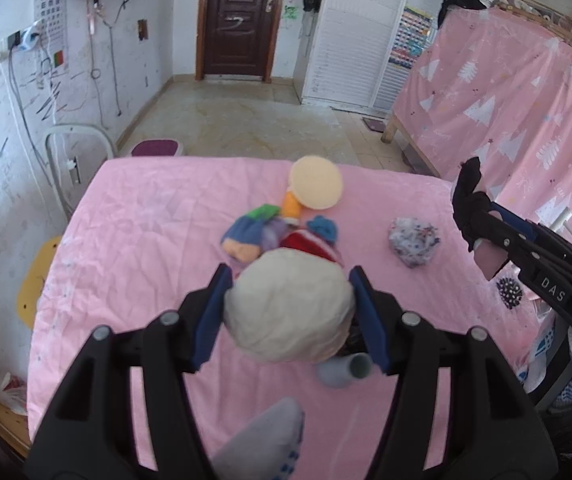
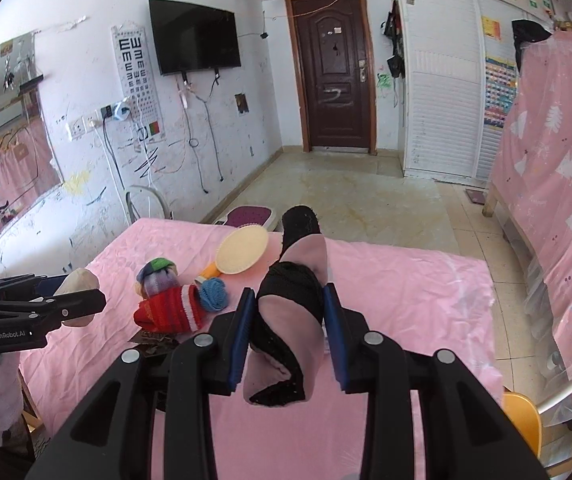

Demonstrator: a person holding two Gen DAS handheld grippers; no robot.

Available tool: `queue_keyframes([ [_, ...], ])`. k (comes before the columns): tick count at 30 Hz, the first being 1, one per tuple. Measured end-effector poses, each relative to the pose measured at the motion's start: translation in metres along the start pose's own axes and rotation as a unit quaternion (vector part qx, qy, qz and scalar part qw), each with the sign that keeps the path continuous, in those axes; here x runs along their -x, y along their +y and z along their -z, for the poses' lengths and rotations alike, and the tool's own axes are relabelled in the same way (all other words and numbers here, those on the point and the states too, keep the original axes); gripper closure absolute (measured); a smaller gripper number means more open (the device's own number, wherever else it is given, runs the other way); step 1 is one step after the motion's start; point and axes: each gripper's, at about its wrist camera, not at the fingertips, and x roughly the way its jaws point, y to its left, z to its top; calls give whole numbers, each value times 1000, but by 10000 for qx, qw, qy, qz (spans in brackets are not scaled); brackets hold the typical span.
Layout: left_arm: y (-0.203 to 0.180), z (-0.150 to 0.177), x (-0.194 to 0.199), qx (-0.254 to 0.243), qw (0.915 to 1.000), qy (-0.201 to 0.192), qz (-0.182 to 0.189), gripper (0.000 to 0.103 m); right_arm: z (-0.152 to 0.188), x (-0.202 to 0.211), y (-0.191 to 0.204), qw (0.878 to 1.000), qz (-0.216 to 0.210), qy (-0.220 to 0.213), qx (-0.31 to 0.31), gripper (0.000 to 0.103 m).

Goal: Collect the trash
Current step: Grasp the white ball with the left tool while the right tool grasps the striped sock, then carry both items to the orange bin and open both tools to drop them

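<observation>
My left gripper (image 1: 290, 276) is shut on a whitish crumpled wad (image 1: 286, 308), held above the pink-covered table (image 1: 134, 240). My right gripper (image 2: 289, 292) is shut on a black-and-pink cloth item (image 2: 292, 280), which sticks up past its blue pads. In the left wrist view the right gripper (image 1: 482, 232) hovers at the table's right edge. From the right wrist view the left gripper (image 2: 82, 300) is at the far left with the wad (image 2: 80, 278). A crumpled printed wad (image 1: 414, 246) lies on the table between the two.
A heap of coloured socks (image 1: 270, 236) and a cream round brush (image 1: 316, 182) lie mid-table. A grey tube-like sock (image 1: 342, 372) and a grey cloth (image 1: 266, 436) lie nearer. A pink curtain (image 1: 526, 100) hangs at right; a yellow chair (image 1: 36, 280) stands at left.
</observation>
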Motion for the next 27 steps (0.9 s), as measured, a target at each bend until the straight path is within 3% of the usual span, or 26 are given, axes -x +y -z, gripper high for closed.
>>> queue_keyframes([
  [15, -113, -8, -6, -860, 9951, 39, 479, 45, 34, 63, -97, 9951, 533, -437, -715, 79],
  [27, -213, -9, -22, -1512, 9824, 192, 1076, 45, 75, 88, -173, 9859, 1082, -391, -1219, 79],
])
